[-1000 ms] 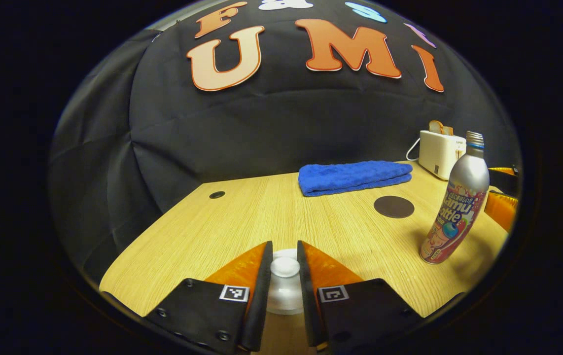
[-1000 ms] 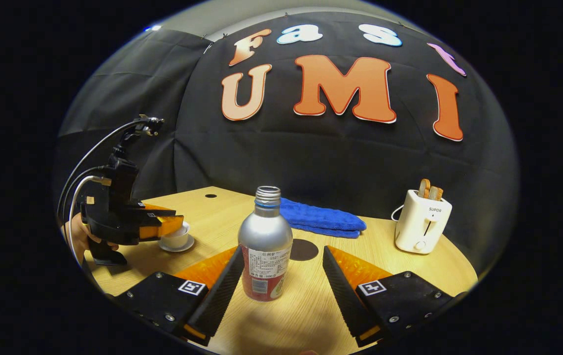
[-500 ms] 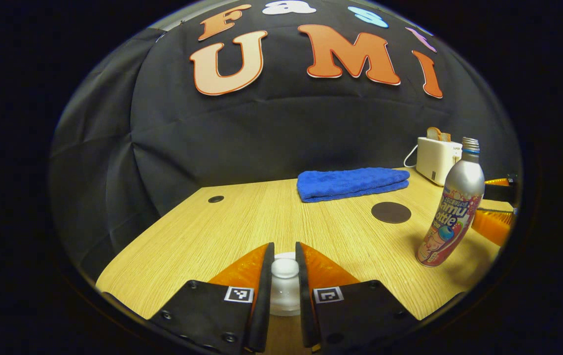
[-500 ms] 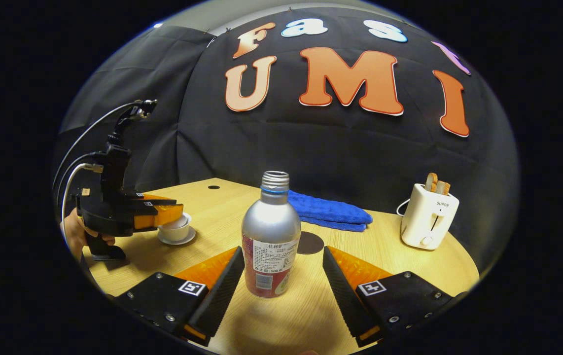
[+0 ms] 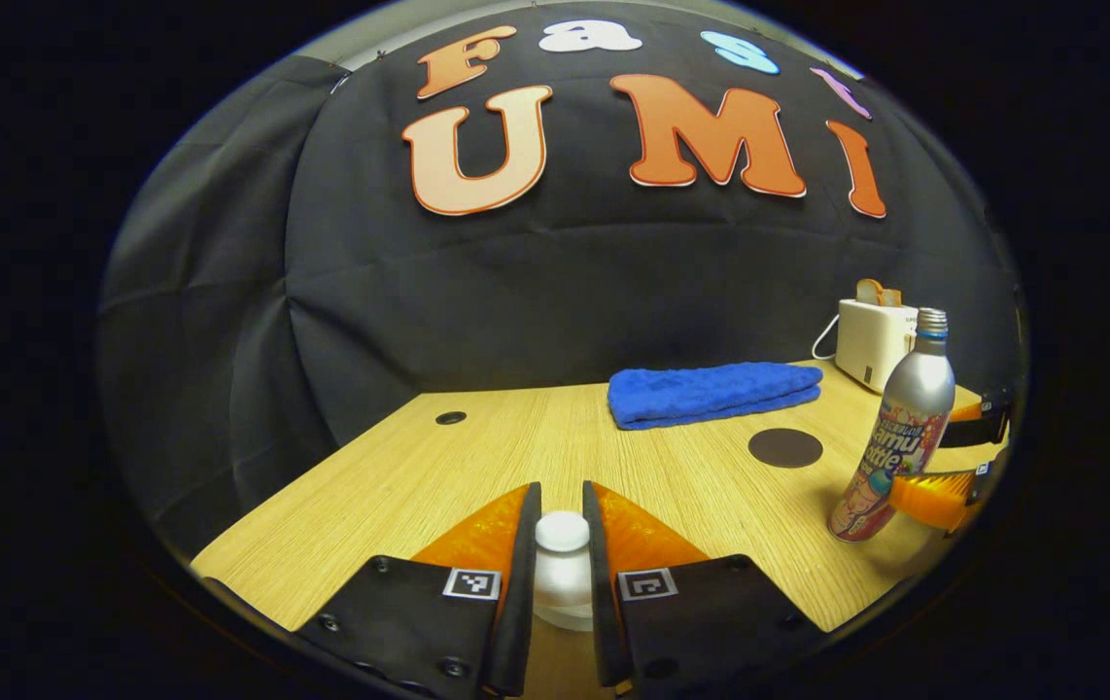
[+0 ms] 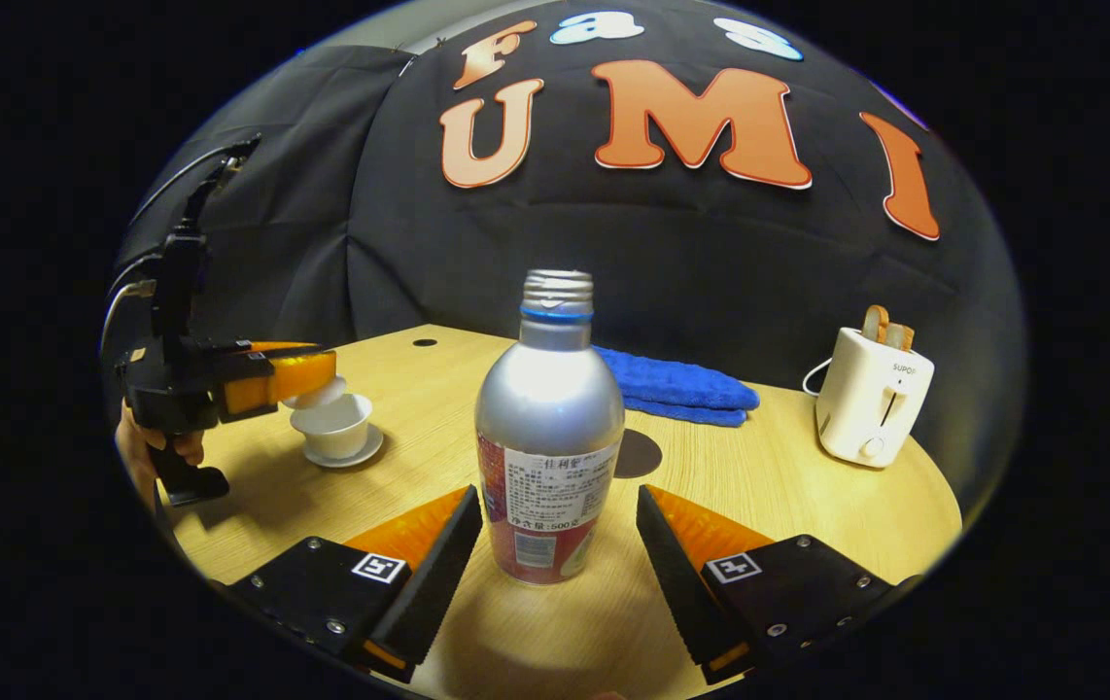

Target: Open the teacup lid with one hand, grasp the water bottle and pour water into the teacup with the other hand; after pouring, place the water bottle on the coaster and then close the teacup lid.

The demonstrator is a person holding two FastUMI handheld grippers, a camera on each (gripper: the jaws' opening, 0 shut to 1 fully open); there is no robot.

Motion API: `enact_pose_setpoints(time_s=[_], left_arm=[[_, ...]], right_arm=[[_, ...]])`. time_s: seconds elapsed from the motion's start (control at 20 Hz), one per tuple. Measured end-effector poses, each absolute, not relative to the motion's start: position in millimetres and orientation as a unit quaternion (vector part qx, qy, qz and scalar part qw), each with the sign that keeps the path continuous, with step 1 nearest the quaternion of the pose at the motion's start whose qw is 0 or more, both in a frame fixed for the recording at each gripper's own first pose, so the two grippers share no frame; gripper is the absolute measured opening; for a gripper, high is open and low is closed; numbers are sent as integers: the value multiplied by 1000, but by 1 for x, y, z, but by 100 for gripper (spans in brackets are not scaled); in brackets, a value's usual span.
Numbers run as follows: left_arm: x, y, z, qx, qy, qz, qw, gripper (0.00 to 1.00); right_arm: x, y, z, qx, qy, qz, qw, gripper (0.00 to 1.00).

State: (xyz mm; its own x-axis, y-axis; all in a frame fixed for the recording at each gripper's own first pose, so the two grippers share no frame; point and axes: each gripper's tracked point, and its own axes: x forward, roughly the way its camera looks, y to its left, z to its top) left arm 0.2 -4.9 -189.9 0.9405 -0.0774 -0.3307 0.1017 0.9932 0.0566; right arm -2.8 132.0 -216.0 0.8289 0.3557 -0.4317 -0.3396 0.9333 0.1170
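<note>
1 teacup (image 6: 333, 428) open, contents perhaps none.

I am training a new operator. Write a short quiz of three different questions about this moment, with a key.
1. True or false: the teacup lid is lifted off the teacup.
2. The right gripper stands: A) shut on the water bottle; B) open around it.
3. Fill in: the coaster lies in front of the blue ____.

Key: 1 true; 2 B; 3 towel. The left gripper holds the lid's knob.
</note>
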Motion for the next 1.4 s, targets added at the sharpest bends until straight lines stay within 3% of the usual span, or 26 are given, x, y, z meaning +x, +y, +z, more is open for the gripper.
enact_pose_setpoints(time_s=[0.25,0.4,0.55,1.4], left_arm=[[0,13,-178,29,149,-28,988,30],[-4,24,-175,25,145,-19,989,30],[-7,37,-174,23,145,-8,989,30],[-25,104,-175,18,144,34,989,27]], right_arm=[[3,146,-228,17,252,192,948,94],[7,151,-231,13,259,189,947,84],[10,156,-230,-5,257,189,948,80],[47,170,-181,-295,174,176,923,79]])
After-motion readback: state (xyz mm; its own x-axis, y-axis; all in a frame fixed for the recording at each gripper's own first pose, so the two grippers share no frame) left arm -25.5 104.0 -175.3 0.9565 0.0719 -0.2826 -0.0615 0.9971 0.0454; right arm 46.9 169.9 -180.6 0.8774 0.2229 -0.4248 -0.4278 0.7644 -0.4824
